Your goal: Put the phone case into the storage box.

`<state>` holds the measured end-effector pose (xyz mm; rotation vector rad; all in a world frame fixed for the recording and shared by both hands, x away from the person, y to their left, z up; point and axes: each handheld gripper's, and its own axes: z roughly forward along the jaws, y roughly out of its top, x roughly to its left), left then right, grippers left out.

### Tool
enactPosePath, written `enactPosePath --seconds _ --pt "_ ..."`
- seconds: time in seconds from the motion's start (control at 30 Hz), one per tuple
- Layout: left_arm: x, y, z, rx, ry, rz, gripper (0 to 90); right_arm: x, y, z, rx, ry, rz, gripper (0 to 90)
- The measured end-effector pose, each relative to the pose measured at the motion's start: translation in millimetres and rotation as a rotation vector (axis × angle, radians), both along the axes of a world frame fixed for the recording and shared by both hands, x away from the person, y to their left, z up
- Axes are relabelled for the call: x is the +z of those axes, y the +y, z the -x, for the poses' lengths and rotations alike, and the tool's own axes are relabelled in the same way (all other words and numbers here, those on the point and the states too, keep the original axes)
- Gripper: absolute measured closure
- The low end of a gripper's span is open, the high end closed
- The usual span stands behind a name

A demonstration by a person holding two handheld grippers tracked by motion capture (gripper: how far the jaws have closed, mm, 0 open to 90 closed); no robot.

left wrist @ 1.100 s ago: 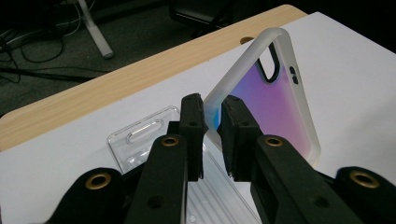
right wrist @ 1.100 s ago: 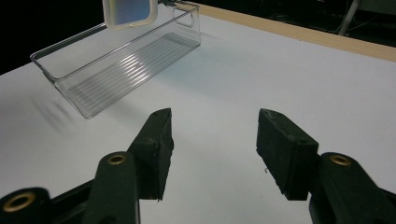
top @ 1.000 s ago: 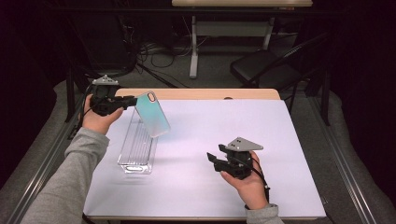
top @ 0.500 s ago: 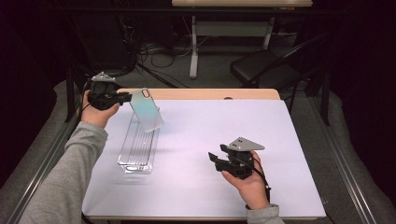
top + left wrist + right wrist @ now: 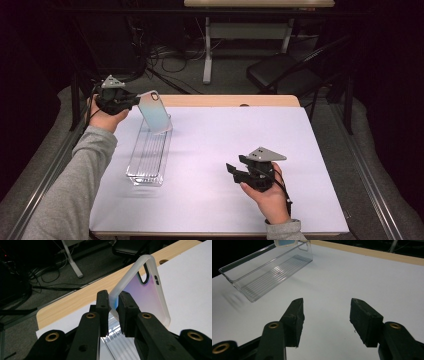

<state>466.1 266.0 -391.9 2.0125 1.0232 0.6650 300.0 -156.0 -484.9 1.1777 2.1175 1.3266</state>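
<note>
My left gripper (image 5: 134, 101) (image 5: 113, 305) is shut on the edge of a translucent phone case (image 5: 155, 113) (image 5: 147, 295), held in the air above the far end of a clear plastic tray (image 5: 150, 152) (image 5: 267, 270). The case has a bluish tint and a camera cut-out at its top corner. The tray is long, narrow and ribbed, and lies on the white table top (image 5: 225, 140) at the left. My right gripper (image 5: 234, 170) (image 5: 325, 312) rests low over the table at the front right, open, with nothing between its jaws.
A wooden table edge (image 5: 235, 101) runs along the back. Beyond it stand a dark chair (image 5: 285, 75), a desk leg (image 5: 207, 60) and cables on the floor. Bare white surface lies between the tray and my right gripper.
My left gripper has drawn back towards the far left corner with the case, which now hangs over the tray's far end. The right gripper has stayed put.
</note>
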Motion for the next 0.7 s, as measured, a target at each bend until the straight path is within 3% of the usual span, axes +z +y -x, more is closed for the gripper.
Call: enactPosePath --seconds 0.27,0.6,0.7 --pt "-4.5 -0.6 -5.2 -0.001 -0.011 -0.038 79.9 -2.8 -3.4 0.6 -0.006 -0.015 0.004 37.6" --pt "-6.8 0.4 -9.5 -0.004 -0.073 -0.08 79.9 -5.4 -7.9 2.3 -0.014 -0.031 0.011 29.0" --pt "-8.1 0.3 -11.4 -0.003 -0.083 -0.09 79.8 -8.1 -7.7 3.6 -0.007 -0.047 0.062 25.1"
